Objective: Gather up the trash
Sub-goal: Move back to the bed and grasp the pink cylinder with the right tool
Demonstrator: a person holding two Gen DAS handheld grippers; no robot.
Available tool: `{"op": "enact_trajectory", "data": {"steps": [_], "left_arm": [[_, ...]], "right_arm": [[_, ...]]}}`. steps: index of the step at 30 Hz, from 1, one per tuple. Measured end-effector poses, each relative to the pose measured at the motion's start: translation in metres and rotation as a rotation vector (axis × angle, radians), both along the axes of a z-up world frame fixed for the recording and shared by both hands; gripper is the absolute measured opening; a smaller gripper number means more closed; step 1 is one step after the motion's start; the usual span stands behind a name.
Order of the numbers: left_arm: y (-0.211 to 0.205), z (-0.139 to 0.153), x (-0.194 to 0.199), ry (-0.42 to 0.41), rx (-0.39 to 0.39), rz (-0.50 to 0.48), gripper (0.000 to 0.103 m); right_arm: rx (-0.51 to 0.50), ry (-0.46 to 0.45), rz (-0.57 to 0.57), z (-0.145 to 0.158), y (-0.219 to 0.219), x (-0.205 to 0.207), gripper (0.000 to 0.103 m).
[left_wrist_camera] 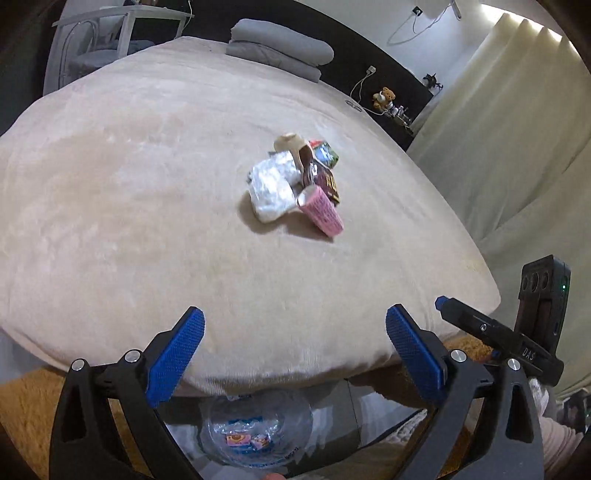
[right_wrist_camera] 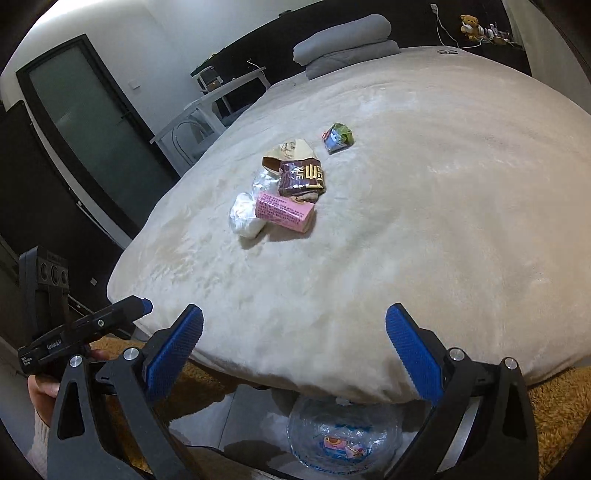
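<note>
A small heap of trash lies mid-bed: a pink carton (left_wrist_camera: 322, 209) (right_wrist_camera: 284, 211), a crumpled white plastic bag (left_wrist_camera: 270, 188) (right_wrist_camera: 245, 216), a brown wrapper (left_wrist_camera: 327, 182) (right_wrist_camera: 302, 179), a beige paper cup (left_wrist_camera: 290, 144) (right_wrist_camera: 290, 149) and a green packet (left_wrist_camera: 325, 153) (right_wrist_camera: 338, 137). My left gripper (left_wrist_camera: 294, 347) is open and empty, over the bed's near edge. My right gripper (right_wrist_camera: 294, 345) is open and empty, also at the near edge. Each gripper shows from the side in the other's view (left_wrist_camera: 480, 325) (right_wrist_camera: 88, 325). A clear plastic bag (left_wrist_camera: 256, 434) (right_wrist_camera: 345, 437) lies on the floor below.
The beige blanket-covered bed (left_wrist_camera: 147, 184) (right_wrist_camera: 443, 184) fills both views. Folded grey bedding (left_wrist_camera: 277, 48) (right_wrist_camera: 347, 42) sits at the far end. A white side table (left_wrist_camera: 122, 26) (right_wrist_camera: 207, 99) stands beyond the bed, curtains (left_wrist_camera: 517, 110) to the right, an orange rug (left_wrist_camera: 26, 413) underfoot.
</note>
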State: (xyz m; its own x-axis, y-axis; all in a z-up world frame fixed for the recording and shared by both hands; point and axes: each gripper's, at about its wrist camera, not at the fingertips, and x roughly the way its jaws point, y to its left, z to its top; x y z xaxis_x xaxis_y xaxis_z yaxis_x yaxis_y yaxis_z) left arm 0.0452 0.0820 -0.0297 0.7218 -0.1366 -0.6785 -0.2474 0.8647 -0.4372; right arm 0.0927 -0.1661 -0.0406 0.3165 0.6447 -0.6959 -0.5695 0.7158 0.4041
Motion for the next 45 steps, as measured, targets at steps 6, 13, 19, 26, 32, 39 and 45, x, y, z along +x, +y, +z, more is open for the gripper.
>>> {"op": "enact_trajectory", "data": {"steps": [6, 13, 19, 26, 32, 39, 45], "left_arm": [[0.022, 0.016, 0.028, -0.016, 0.028, 0.010, 0.096], [0.048, 0.018, 0.049, -0.022, -0.034, 0.007, 0.096], [0.067, 0.019, 0.057, -0.035, -0.065, 0.021, 0.096], [0.080, 0.017, 0.063, -0.025, -0.087, 0.010, 0.096], [0.082, 0.013, 0.066, -0.008, -0.101, -0.007, 0.096], [0.078, 0.008, 0.073, 0.020, -0.081, -0.025, 0.096], [0.071, 0.004, 0.084, 0.045, -0.045, -0.040, 0.096]], "right_arm": [[-0.075, 0.041, -0.011, -0.008, 0.034, 0.026, 0.098], [-0.028, 0.134, 0.000, -0.020, 0.065, 0.060, 0.098], [-0.006, 0.184, 0.021, -0.030, 0.095, 0.081, 0.098], [0.031, 0.306, -0.005, -0.046, 0.114, 0.108, 0.096], [0.056, 0.359, -0.024, -0.049, 0.121, 0.124, 0.082], [0.040, 0.386, -0.050, -0.055, 0.114, 0.129, 0.062], [0.056, 0.374, -0.035, -0.048, 0.098, 0.124, 0.062]]}}
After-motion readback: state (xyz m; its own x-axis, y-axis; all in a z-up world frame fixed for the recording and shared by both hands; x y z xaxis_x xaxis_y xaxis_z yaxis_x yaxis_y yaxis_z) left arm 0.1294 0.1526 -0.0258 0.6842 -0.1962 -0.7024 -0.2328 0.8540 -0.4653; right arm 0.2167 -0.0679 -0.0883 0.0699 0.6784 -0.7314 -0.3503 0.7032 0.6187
